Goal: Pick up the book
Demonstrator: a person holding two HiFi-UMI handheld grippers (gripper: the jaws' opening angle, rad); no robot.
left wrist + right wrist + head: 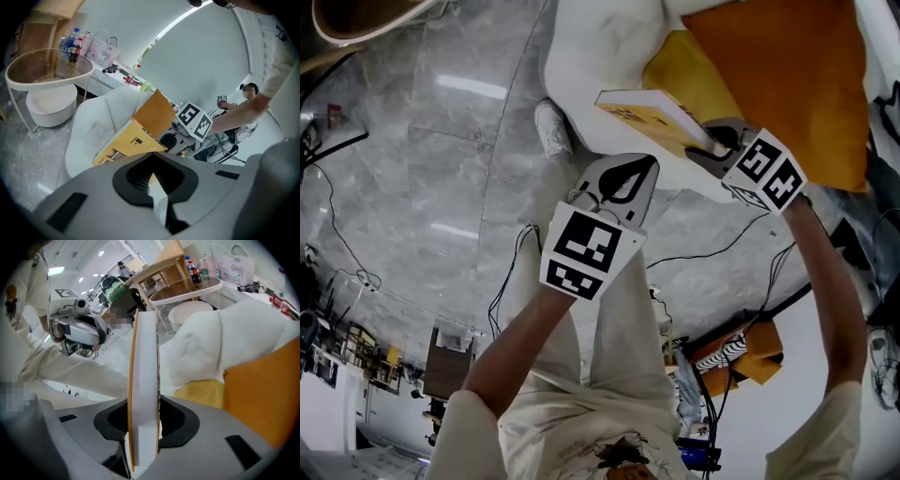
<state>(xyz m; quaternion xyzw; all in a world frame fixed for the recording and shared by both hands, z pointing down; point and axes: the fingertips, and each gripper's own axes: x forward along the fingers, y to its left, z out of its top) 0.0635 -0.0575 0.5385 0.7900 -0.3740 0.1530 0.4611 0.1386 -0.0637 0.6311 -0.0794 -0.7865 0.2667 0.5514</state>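
A yellow-covered book is held in the air in front of a white armchair. My right gripper is shut on its near corner. In the right gripper view the book stands edge-on between the jaws, white pages showing, with both pads pressed on its covers. The left gripper view shows the book's yellow cover just ahead, with the right gripper on its right end. My left gripper hangs below and left of the book, apart from it. Its jaws are shut on nothing.
An orange cushion and a yellow one lie on the armchair. A round glass-topped side table with bottles stands left of the chair, a pink bag behind it. Cables trail over the marble floor.
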